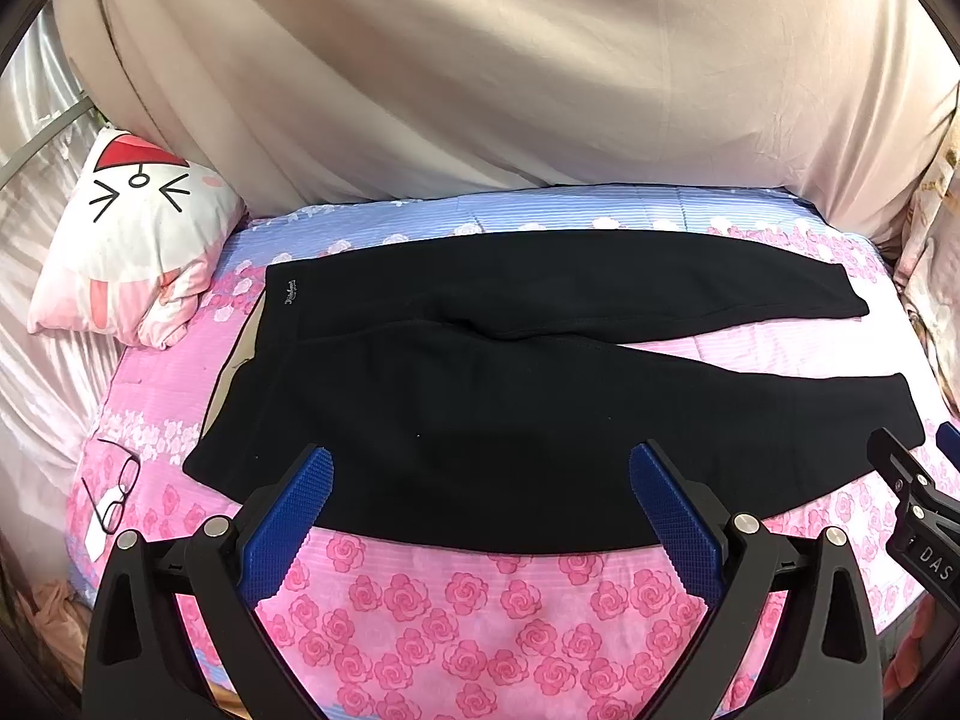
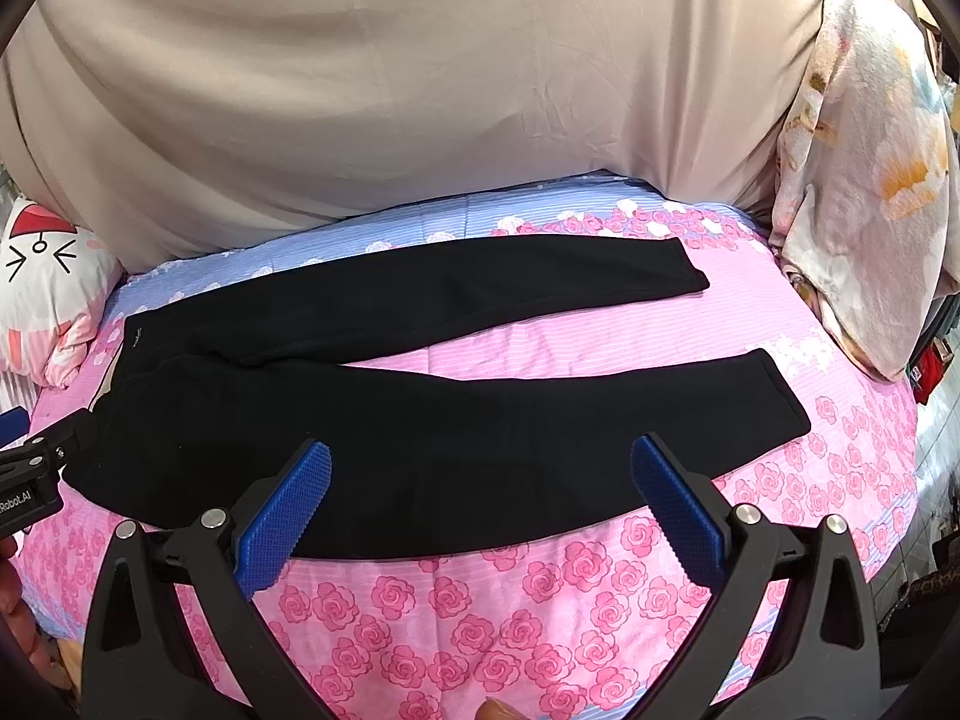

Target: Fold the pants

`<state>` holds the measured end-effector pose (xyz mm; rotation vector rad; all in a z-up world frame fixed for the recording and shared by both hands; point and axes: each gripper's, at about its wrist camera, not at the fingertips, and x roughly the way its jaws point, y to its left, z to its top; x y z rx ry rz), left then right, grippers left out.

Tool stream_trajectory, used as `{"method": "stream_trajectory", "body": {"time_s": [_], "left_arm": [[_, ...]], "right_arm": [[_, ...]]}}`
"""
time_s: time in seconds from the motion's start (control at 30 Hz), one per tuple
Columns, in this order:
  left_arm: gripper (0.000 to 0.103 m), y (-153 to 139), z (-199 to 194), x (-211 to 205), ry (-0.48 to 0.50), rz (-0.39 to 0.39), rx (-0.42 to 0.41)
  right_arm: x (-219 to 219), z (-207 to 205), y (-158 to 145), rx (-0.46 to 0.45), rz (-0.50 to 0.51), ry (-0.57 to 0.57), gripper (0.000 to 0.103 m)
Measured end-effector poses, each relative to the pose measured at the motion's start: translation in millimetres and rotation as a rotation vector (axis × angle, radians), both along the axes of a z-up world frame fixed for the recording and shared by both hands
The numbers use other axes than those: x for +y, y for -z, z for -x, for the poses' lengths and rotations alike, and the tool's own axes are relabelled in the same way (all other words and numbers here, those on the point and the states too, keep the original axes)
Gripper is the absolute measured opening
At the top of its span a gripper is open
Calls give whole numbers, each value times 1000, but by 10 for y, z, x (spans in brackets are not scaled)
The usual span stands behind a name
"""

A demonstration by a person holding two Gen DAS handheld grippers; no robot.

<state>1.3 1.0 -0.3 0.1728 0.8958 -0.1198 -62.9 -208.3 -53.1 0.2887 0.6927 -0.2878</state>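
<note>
Black pants [image 1: 480,396] lie flat on the bed, waistband to the left, both legs spread toward the right in a narrow V. My left gripper [image 1: 480,462] hovers open over the near leg close to the hip, with blue pads [image 1: 294,516] wide apart and nothing between them. In the right wrist view the same pants [image 2: 420,420] stretch across the bed, and my right gripper [image 2: 480,459] stands open above the near leg's front edge. The right gripper's tip [image 1: 906,480] shows at the left view's right edge; the left gripper's tip [image 2: 36,456] shows at the right view's left edge.
A pink rose-print bedsheet [image 1: 450,618] covers the bed, blue at the far side. A cartoon pillow [image 1: 132,240] lies at the left, eyeglasses [image 1: 114,492] near the left edge. A floral pillow [image 2: 864,180] stands at the right. A beige sheet [image 1: 480,72] hangs behind.
</note>
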Motion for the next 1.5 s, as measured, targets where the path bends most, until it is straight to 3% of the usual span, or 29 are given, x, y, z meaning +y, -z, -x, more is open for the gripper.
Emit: {"method": "stream_trajectory", "body": {"time_s": [1.5], "left_arm": [[98,36,-63,2,0,-5,12]], "right_arm": [[17,-80,41,2,-5,-8,98]]}}
